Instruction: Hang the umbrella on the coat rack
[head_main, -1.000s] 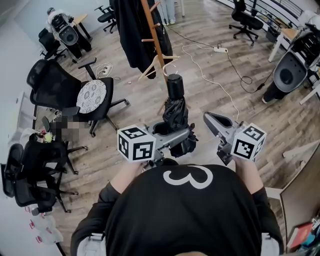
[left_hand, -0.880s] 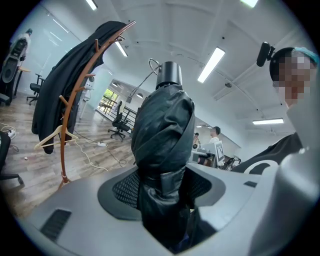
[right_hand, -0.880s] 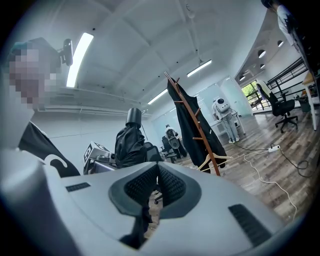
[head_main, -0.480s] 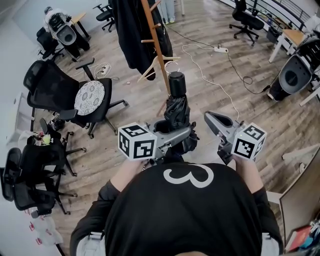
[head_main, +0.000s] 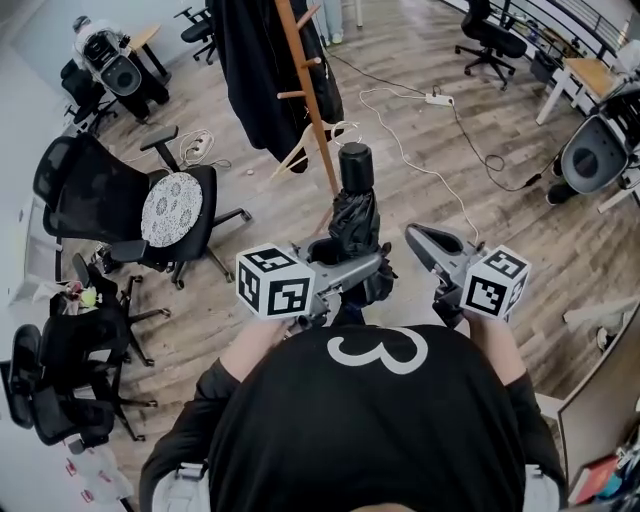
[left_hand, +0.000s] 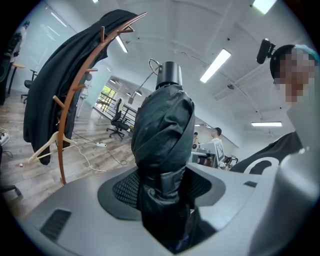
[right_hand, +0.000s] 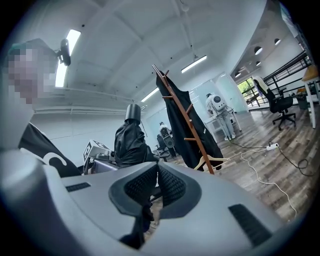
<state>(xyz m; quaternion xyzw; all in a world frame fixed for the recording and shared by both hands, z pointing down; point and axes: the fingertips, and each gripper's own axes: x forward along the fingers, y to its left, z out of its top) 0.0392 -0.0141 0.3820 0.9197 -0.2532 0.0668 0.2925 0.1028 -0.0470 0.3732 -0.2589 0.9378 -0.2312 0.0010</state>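
Observation:
A folded black umbrella (head_main: 352, 215) stands upright with its round black handle (head_main: 354, 165) on top, and my left gripper (head_main: 345, 262) is shut on its wrapped lower part. In the left gripper view the umbrella (left_hand: 162, 135) fills the space between the pads of that gripper (left_hand: 162, 187), and a thin wrist loop (left_hand: 154, 65) sticks up beside the handle. The wooden coat rack (head_main: 310, 90) stands just beyond, with a black coat (head_main: 260, 70) and a pale hanger (head_main: 300, 145) on it. My right gripper (head_main: 425, 245) is to the right of the umbrella, apart from it. Its jaws meet, as the right gripper view (right_hand: 156, 172) shows.
A black office chair with a patterned cushion (head_main: 170, 205) stands left of the rack, with more chairs (head_main: 70, 370) at the lower left. A white cable and power strip (head_main: 437, 98) lie on the wooden floor to the right. A grey machine (head_main: 595, 150) stands at the far right.
Both grippers and the umbrella have moved forward towards the coat rack, whose pole now stands closer behind the handle. The chairs have slid leftward in the head view. Neither grip has changed.

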